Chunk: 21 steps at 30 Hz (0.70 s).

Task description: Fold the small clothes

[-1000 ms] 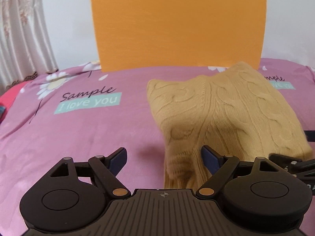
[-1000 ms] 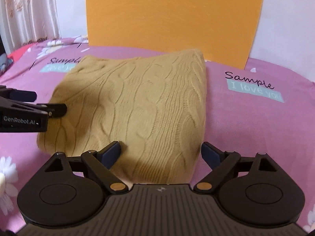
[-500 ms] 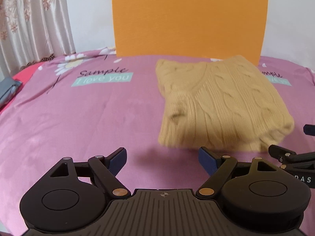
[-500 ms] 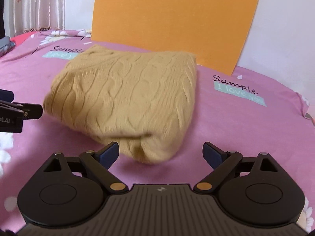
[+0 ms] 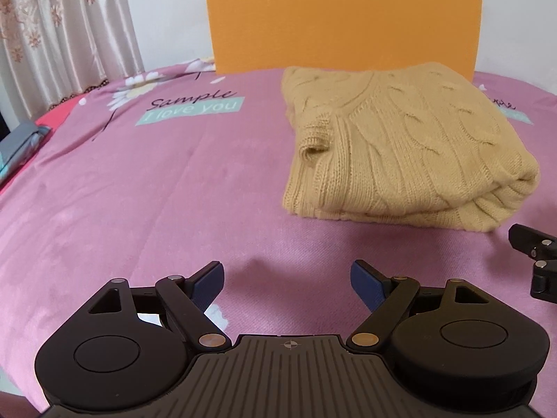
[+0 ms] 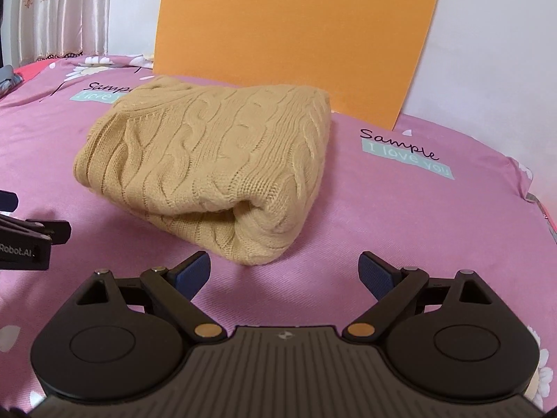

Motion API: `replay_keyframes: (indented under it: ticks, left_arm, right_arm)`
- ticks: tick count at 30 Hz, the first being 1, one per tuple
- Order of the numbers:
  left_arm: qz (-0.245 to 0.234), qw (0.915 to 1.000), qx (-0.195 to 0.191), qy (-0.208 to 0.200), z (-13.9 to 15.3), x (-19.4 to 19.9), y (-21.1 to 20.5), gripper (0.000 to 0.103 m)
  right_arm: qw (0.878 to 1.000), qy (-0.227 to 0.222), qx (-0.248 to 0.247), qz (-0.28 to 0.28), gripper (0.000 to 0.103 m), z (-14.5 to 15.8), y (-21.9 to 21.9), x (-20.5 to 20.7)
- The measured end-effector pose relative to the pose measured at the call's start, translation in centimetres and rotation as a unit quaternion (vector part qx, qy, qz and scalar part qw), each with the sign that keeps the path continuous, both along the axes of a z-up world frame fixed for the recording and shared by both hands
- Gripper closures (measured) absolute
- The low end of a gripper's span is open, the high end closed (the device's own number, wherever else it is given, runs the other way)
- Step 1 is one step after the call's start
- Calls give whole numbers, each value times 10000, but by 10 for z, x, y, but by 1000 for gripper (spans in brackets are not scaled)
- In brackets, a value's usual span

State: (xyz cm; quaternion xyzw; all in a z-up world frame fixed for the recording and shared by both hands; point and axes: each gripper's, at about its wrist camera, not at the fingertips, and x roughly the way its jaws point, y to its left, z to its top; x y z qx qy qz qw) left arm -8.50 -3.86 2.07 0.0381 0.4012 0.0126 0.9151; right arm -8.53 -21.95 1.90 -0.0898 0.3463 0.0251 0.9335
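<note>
A tan cable-knit sweater (image 5: 400, 142) lies folded into a thick rectangle on the pink bed sheet (image 5: 139, 191). In the right wrist view the sweater (image 6: 216, 153) shows its rolled fold edge toward me. My left gripper (image 5: 287, 278) is open and empty, hovering over bare sheet short of the sweater and left of it. My right gripper (image 6: 285, 271) is open too, just in front of the sweater's near corner, holding nothing. Each gripper's black body shows at the edge of the other's view: the right one (image 5: 536, 257), the left one (image 6: 24, 240).
An orange board (image 5: 344, 17) stands upright against the white wall behind the sweater. Patterned curtains (image 5: 62, 35) hang at the far left. A grey cloth item (image 5: 17, 142) lies at the bed's left edge. The sheet carries printed "Sample I love you" labels (image 6: 407, 153).
Both grippers have pulled back toward me and away from the sweater, which now lies released and folded on the sheet. It looks smaller and farther off in both views.
</note>
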Motion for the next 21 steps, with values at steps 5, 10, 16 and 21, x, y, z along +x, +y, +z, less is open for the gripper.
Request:
replay_keyframes:
  ticks: [5, 10, 16, 21]
  left_arm:
    - [-7, 10000, -16, 46, -3, 1, -1, 0]
    - [-4, 9999, 6, 106, -6, 2, -1, 0]
    - [-6, 9999, 29, 157, -8, 1, -2, 0]
    - [-8, 9998, 48, 177, -9, -1, -1, 0]
  right_arm:
    - [10000, -15, 31, -13, 10, -3, -1, 0]
    - [10000, 2, 69, -12, 10, -5, -1, -1]
    - [10000, 16, 87, -2, 10, -6, 0, -1]
    - [10000, 11, 89, 6, 10, -6, 1, -2]
